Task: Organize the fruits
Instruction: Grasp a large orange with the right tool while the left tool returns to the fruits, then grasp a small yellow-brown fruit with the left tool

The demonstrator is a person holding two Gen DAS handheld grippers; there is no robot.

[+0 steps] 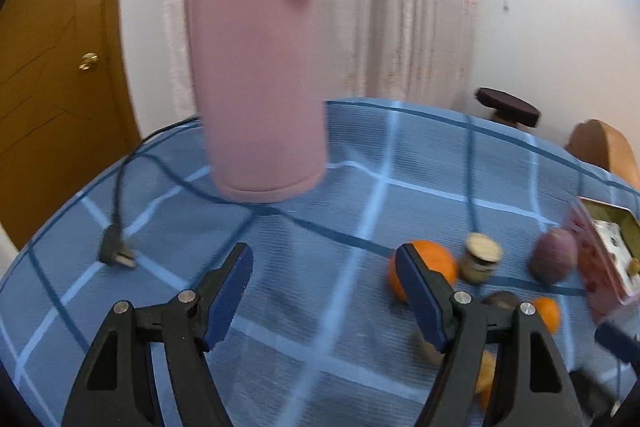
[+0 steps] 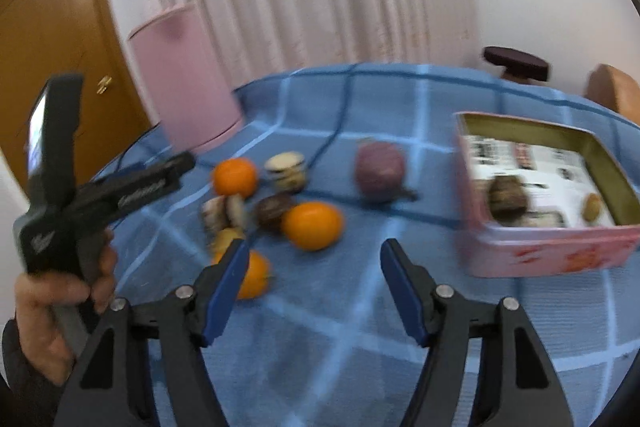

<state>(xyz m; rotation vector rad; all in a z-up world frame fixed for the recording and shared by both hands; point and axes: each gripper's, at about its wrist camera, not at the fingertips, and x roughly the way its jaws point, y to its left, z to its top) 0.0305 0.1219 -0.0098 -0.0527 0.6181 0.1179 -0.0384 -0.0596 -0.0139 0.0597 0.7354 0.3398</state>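
Three oranges lie on the blue checked tablecloth: one at the back left (image 2: 234, 176), one in the middle (image 2: 313, 225), one near my right gripper's left finger (image 2: 256, 275). A purple round fruit (image 2: 380, 171) lies to their right. Small jars and brown items (image 2: 286, 169) sit among them. A pink tin box (image 2: 548, 255) stands at the right with a few items inside. My right gripper (image 2: 314, 291) is open and empty above the cloth. My left gripper (image 1: 324, 299) is open and empty; an orange (image 1: 434, 261) lies behind its right finger.
A tall pink kettle (image 1: 256, 87) stands at the back left with its cord and plug (image 1: 116, 255) on the cloth. A brown door (image 1: 44, 99) and a curtain are behind. A dark stool (image 2: 516, 63) and a chair are beyond the table's far right edge.
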